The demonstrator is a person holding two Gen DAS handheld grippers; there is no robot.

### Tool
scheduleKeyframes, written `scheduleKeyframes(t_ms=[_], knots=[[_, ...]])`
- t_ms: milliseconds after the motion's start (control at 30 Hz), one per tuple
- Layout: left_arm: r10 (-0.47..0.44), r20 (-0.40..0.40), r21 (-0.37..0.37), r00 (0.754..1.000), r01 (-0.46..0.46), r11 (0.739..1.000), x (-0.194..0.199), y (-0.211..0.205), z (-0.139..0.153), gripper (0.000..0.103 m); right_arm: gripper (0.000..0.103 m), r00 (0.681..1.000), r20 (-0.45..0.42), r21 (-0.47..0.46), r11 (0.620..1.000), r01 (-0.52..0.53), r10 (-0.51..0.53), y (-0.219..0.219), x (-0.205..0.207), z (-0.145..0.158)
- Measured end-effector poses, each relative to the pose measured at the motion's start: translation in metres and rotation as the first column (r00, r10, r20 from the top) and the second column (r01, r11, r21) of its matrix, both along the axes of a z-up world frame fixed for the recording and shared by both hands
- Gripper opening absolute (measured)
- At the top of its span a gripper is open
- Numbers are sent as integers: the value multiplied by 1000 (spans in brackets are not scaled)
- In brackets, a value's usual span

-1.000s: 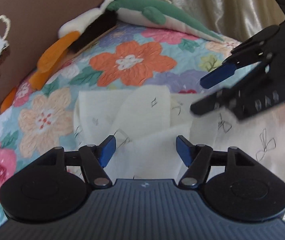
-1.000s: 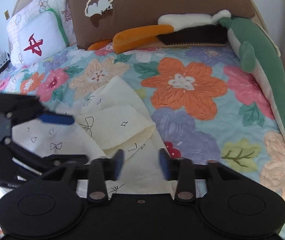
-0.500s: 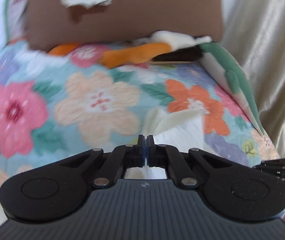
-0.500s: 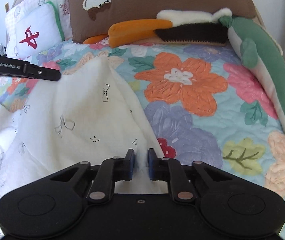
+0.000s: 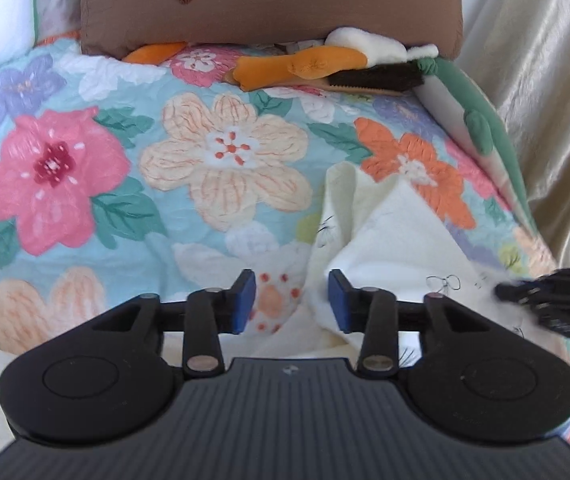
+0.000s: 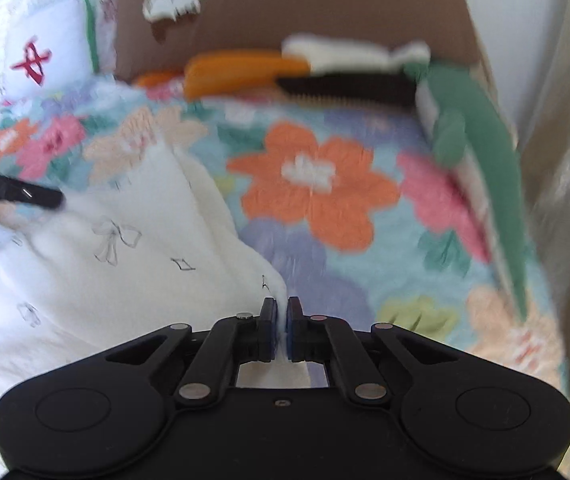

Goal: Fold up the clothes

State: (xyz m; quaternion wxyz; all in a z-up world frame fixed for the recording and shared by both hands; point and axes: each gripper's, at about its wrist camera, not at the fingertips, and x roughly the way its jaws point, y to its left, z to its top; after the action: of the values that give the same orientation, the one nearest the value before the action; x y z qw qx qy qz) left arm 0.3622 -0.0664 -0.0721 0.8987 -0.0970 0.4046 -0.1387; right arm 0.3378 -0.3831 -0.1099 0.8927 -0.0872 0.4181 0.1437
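A cream garment [image 5: 397, 240] with small black bow prints lies rumpled on the floral quilt [image 5: 85, 184]. My left gripper [image 5: 291, 304] is over the garment's left edge and its jaws are opening. The cloth's edge lies between them beside the right pad [image 5: 339, 306], and neither pad presses on it. My right gripper [image 6: 281, 330] is shut on a fold of the garment [image 6: 125, 280], which rises in a ridge up to its pads. The right gripper [image 5: 557, 304] shows blurred at the right edge of the left wrist view. The left gripper [image 6: 13, 192] reaches in from the left of the right wrist view.
A brown pillow [image 5: 285, 4] stands at the head of the bed, with an orange and white plush toy [image 5: 305, 66] in front of it. A long green plush [image 5: 485, 132] lies along the right edge beside a beige curtain [image 5: 545, 80]. A white pillow [image 6: 41, 60] sits at the far left.
The left gripper swung left across the bed, shut half a second ago and has opened again. The right gripper went from open to shut on the garment's fold.
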Motion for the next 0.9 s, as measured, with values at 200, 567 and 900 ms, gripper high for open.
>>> scheduleKeyframes(t_ms=[200,567,900], knots=[[-118,30,102,993,114,988,-22,14,7,48,18,999,35,-55,998,26,-24,10,1,-2],[-236,12,282,972,223,933,-47,3,-20,6,57,988,145,137,988,-74,54,37,10,25],[-65,70,134,995,56,989,-46,32,3,6,0,960,233,23,986,-167,157,77,17,5]])
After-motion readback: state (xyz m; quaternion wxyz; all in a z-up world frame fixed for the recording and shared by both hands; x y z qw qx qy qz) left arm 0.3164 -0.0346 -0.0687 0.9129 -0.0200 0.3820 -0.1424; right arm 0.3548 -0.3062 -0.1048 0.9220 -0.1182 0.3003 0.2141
